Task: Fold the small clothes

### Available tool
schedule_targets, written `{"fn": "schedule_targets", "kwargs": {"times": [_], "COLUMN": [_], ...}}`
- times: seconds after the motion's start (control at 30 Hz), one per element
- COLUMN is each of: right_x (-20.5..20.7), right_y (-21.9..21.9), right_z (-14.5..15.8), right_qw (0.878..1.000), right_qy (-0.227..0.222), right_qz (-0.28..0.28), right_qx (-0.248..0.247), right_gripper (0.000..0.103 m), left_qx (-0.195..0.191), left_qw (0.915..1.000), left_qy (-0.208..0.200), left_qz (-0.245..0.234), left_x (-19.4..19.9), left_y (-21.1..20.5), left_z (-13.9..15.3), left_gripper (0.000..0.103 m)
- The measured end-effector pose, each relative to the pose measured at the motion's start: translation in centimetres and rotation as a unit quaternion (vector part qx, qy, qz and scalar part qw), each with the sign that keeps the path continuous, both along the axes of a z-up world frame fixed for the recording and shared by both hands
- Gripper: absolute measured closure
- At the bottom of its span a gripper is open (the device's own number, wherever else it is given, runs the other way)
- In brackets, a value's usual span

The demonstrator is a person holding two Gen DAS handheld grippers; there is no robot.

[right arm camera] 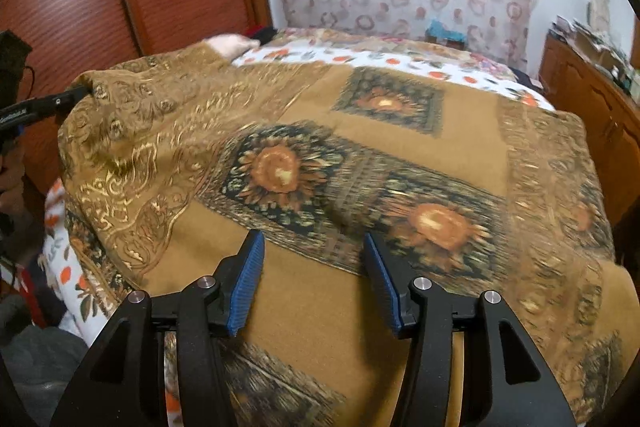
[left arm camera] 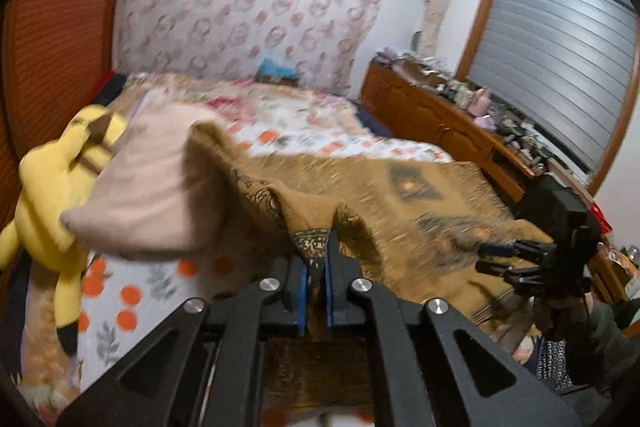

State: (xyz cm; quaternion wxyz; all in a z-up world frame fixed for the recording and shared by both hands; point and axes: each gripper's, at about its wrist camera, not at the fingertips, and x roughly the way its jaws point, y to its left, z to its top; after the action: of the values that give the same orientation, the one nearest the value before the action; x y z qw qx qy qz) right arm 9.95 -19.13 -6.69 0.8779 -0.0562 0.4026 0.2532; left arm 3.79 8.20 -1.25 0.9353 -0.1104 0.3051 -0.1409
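Because the cloth (right arm camera: 320,155) is soft, light and limp, it drapes and sags; take hold at a corner or hem. One cloth lies spread on the bed (left arm camera: 320,143), beside one pillow (left arm camera: 152,187) and one plush (left arm camera: 60,167). The left claw (left arm camera: 316,267) is clamped on a raised corner. The right claw (right arm camera: 314,279) hovers half-wide, holding nothing.

bed (right arm camera: 400,61) | on it: brown patterned cloth (right arm camera: 320,155), pink pillow (left arm camera: 160,187), yellow plush toy (left arm camera: 52,179)
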Motion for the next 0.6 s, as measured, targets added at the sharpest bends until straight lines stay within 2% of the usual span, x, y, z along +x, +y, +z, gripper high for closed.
{"fn": "schedule_targets", "kwargs": {"times": [0.27,0.6], "right_x": [-1.7,-3.0], "right_y": [-6.2,-12.9], "right_z": [1.7,2.8], "right_qw": [0.997,0.989], "right_qy": [-0.028,-0.040], "right_qz": [-0.064,-0.141], "right_qx": [-0.020,-0.006], "right_gripper": [0.051,0.051], "left_qx": [-0.014,0.017], "left_qw": [0.9960,0.9819], "left_qy": [-0.033,-0.052], "left_qz": [-0.082,-0.181], "left_x": [3.0,6.5], "left_y": [-6.0,-15.9], "left_z": [3.6,7.4], "left_gripper": [0.100,0.100]}}
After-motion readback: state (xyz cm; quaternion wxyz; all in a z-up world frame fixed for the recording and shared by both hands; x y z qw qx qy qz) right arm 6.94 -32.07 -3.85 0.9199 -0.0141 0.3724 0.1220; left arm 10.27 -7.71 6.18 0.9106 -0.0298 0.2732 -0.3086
